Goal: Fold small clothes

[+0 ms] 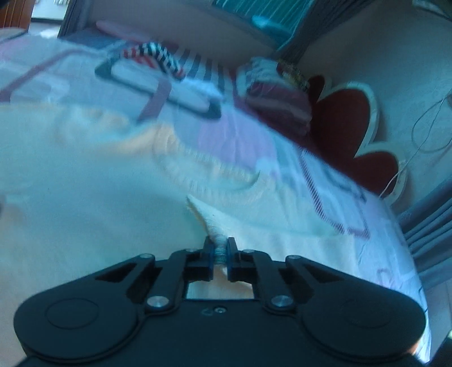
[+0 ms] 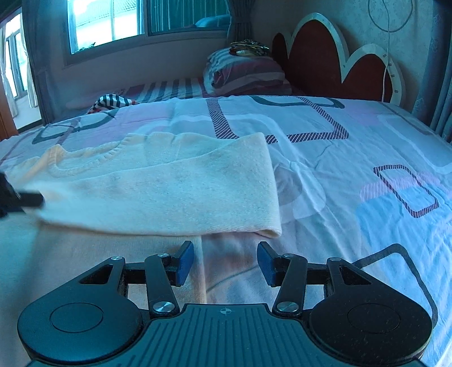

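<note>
Mid-fold: the left gripper [image 1: 219,251] pinches the cream sweater [image 2: 169,183]; the right gripper [image 2: 225,264], spread at lower centre, should next grasp the hem.

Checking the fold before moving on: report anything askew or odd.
The cream sweater is folded over unevenly, its top layer slanting across the bedspread. The left gripper pinches a bunched edge; the right gripper is open.

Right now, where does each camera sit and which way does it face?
Left wrist: on the left gripper, looking along shut fingers pinching the cream sweater, toward the headboard.
Right wrist: on the right gripper, fingers open, low over the sweater's folded part, facing the window.
Shared: sweater, bedspread, pillow, headboard.
</note>
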`<state>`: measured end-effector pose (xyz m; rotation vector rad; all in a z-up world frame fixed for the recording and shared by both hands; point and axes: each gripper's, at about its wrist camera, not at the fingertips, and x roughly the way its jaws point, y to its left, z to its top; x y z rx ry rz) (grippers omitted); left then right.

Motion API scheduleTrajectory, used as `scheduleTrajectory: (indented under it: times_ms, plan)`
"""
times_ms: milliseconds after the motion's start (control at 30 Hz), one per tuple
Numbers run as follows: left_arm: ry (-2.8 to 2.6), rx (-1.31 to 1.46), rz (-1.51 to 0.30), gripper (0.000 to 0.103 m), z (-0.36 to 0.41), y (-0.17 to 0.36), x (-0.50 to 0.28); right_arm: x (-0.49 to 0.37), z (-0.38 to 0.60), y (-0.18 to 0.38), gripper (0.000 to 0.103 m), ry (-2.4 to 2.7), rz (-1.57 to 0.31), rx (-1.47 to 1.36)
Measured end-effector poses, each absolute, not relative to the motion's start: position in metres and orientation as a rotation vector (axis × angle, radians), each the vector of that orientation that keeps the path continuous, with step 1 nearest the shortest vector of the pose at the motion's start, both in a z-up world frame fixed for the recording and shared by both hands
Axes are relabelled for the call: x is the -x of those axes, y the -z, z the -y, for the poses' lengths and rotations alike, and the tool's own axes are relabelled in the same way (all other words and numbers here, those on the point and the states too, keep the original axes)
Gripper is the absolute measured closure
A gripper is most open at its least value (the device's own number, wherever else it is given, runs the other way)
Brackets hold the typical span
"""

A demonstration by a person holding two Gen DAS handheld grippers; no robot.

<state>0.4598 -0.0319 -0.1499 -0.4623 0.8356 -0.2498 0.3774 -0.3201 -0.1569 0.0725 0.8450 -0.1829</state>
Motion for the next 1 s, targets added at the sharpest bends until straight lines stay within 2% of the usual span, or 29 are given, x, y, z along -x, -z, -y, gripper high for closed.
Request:
scheduleTrajectory:
  times_ms: [167,367,400,500,567,833,867,933,967,1000]
  plan:
    - [0.215,0.471,-0.714,0.096,-0.001,0.110,-0.470,-0.387,0.320,0.162,0.053,0.200,-0.848,-0.081]
    - [0.114,0.470,-0.663,0.096,-0.043,0.103,-0.470,-0.406,0.320,0.165,0.054,0.182,-0.832,-0.119]
    - [0.095,0.475,-0.657,0.097,-0.049,0.103,-0.469,-0.409,0.319,0.164,0.065,0.174,-0.826,-0.127]
    - [0.070,0.473,-0.667,0.096,-0.060,0.108,-0.467,-0.414,0.315,0.164,0.087,0.131,-0.824,-0.153]
    - [0.056,0.443,-0.675,0.096,-0.062,0.113,-0.465,-0.416,0.310,0.164,0.096,0.119,-0.813,-0.144]
    - [-0.035,0.362,-0.774,0.096,-0.071,0.155,-0.464,-0.408,0.322,0.165,0.100,0.107,-0.852,-0.179]
    - [-0.048,0.338,-0.784,0.094,-0.070,0.158,-0.464,-0.406,0.323,0.162,0.099,0.100,-0.849,-0.181]
    - [-0.078,0.285,-0.771,0.077,-0.068,0.156,-0.460,-0.402,0.327,0.156,0.097,0.084,-0.846,-0.192]
    - [-0.101,0.265,-0.748,0.070,-0.068,0.154,-0.457,-0.398,0.329,0.153,0.091,0.082,-0.839,-0.204]
    - [-0.127,0.251,-0.724,0.051,-0.069,0.150,-0.453,-0.395,0.332,0.150,0.080,0.080,-0.826,-0.222]
